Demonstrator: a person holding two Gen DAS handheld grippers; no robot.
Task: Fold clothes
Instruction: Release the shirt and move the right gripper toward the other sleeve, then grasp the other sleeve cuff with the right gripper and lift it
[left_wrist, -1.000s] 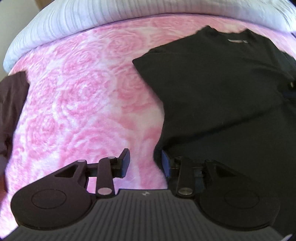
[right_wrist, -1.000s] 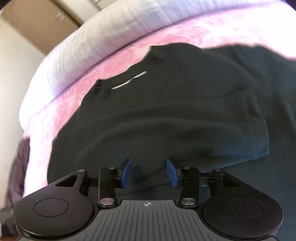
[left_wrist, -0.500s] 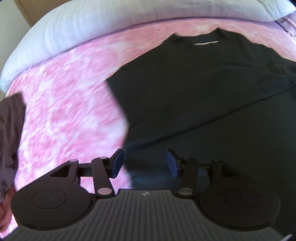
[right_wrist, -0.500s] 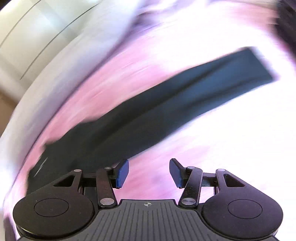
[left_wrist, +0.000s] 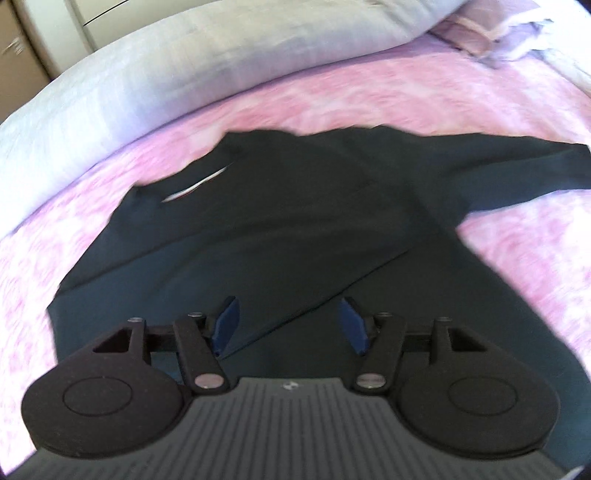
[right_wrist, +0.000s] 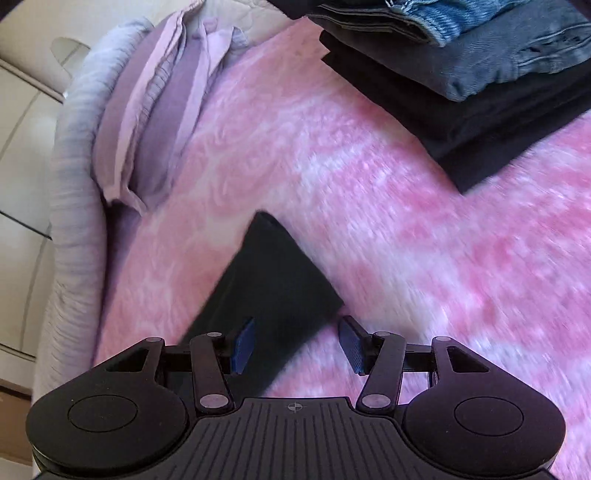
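A: Black shirt (left_wrist: 295, 206) flat on the pink blanket (left_wrist: 369, 96), collar at the far left, 1 sleeve (right_wrist: 273, 280) stretching right.

B: Left gripper (left_wrist: 290, 326) has swung over its body since 1 second ago; right gripper (right_wrist: 297, 345) now above the cuff. Both gape, empty.

1. Shirt (left_wrist: 280, 229): black, with a thin white neck label (left_wrist: 199, 184).
2. Blanket (right_wrist: 424, 258): pink and white, in a faint rose pattern.
3. Duvet (left_wrist: 184, 81): pale grey-lilac, finely ribbed.
4. Pillow (right_wrist: 159, 110): mauve with lighter lilac edges.
5. Stack (right_wrist: 480, 85): blue denim on top, grey-blue jeans under it, black cloth at the bottom.
6. Left gripper (left_wrist: 290, 325) and right gripper (right_wrist: 297, 345): black, with blue pads (left_wrist: 226, 325).
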